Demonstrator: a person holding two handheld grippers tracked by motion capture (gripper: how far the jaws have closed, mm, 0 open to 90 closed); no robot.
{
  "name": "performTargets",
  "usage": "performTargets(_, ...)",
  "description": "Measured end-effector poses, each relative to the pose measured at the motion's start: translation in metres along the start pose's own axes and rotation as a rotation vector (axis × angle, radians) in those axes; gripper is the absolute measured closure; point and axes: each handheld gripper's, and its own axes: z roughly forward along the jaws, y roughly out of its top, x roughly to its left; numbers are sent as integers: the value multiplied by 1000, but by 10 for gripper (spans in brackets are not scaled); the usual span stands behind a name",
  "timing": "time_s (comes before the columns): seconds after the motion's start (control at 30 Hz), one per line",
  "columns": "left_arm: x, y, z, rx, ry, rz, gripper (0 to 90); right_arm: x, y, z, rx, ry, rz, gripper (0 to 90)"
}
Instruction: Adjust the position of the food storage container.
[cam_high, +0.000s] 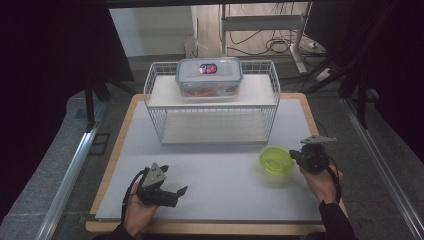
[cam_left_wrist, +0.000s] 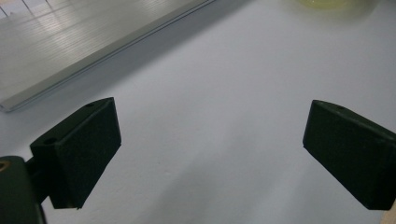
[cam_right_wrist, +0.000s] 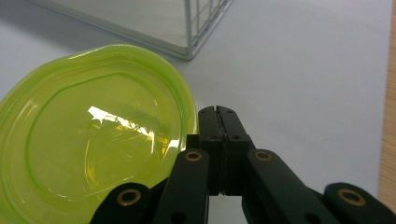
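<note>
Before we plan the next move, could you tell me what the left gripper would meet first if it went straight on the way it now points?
Probably nothing soon: the left gripper, jaws open, points across the bare white table top. The green bowl lies far ahead, slightly to one side, so depth is uncertain.

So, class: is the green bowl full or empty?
Empty. In the right gripper view, the green bowl shows only its bare, glossy inside; it stands upright on the table.
</note>
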Motion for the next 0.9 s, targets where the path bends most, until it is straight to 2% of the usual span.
performTargets(0.23,0,0,0,4,0,1,43,10,1,1,2,39,-2,893)
performTargets(0.67,0,0,1,8,-1,2,45,39,4,6,14,119,-42,893)
performTargets(0.9,0,0,2,11,-2,2,47,51,4,8,18,157,-48,893)
